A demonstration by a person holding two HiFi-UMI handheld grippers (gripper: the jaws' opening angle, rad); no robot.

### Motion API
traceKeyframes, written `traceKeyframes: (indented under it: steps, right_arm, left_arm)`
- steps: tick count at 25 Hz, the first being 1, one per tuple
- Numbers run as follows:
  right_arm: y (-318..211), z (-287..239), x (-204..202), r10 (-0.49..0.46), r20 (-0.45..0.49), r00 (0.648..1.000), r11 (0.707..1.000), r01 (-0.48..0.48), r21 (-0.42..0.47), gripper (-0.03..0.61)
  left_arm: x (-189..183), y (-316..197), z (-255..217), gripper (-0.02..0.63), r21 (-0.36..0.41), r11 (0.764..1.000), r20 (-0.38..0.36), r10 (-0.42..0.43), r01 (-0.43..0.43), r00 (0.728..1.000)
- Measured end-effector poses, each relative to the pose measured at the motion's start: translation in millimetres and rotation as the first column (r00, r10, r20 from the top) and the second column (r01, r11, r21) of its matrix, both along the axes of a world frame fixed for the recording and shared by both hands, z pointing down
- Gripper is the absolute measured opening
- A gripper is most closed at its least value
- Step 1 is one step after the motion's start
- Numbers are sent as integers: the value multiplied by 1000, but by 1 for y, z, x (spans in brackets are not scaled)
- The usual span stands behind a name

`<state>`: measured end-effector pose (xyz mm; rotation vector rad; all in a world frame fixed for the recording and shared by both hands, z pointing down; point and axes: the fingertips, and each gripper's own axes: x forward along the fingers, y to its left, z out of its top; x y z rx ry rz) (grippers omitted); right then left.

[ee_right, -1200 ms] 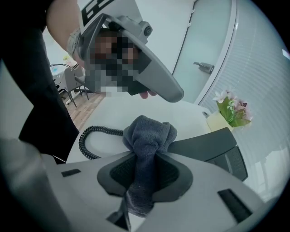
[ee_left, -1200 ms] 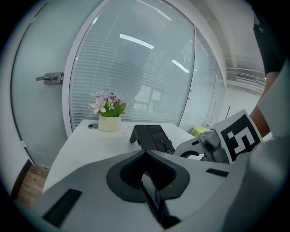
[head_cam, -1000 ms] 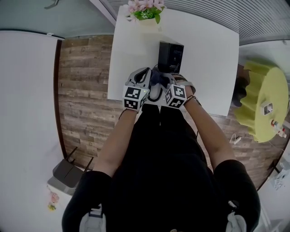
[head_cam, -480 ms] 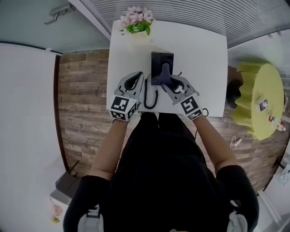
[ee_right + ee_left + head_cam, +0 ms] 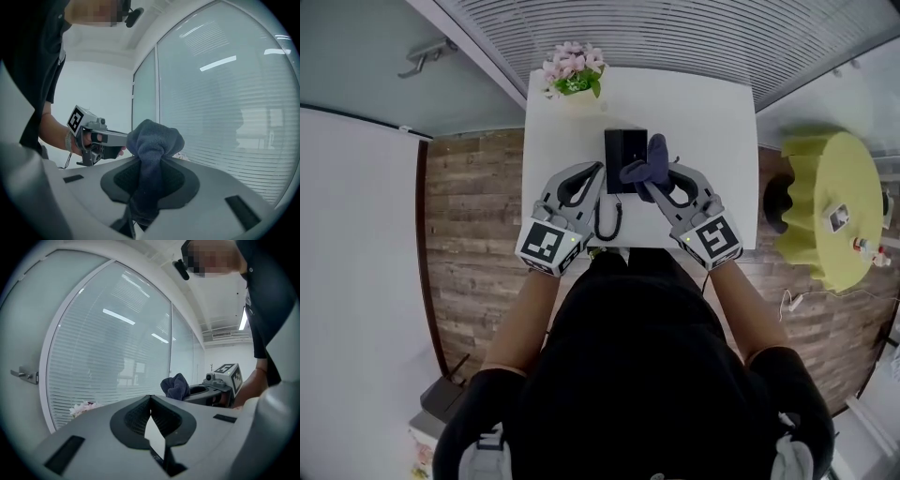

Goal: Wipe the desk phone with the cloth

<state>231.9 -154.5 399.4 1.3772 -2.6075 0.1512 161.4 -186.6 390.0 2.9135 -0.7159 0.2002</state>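
The black desk phone [image 5: 623, 150] stands at the middle of the white table [image 5: 712, 122], its coiled cord [image 5: 609, 217] trailing toward the front edge. My right gripper [image 5: 649, 184] is shut on a dark blue cloth [image 5: 649, 165], which bunches above the jaws at the phone's right side. In the right gripper view the cloth [image 5: 154, 140] fills the gap of the right gripper [image 5: 152, 164]. My left gripper [image 5: 597, 172] sits just left of the phone, jaws together with nothing in them [image 5: 150, 399]. The phone is hidden in both gripper views.
A pot of pink flowers [image 5: 572, 75] stands at the table's far left corner, by a glass wall with blinds [image 5: 108, 357]. A yellow round table [image 5: 830, 202] is off to the right. Wooden floor [image 5: 473, 216] lies to the left.
Both grippers have moved apart and further onto the table. The cloth has gone from the table's front edge to the phone's right side.
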Motion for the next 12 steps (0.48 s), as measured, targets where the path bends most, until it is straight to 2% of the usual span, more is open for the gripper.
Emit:
traceKeyframes:
  steps: [6, 12]
  right_arm:
    - [7, -54, 11, 17, 37, 999, 996, -21, 84, 106]
    - [9, -78, 11, 18, 69, 997, 990, -27, 140, 106]
  left_arm:
    - [16, 12, -36, 11, 38, 999, -32, 34, -33, 999]
    - [22, 24, -57, 11, 59, 996, -57, 75, -72, 996]
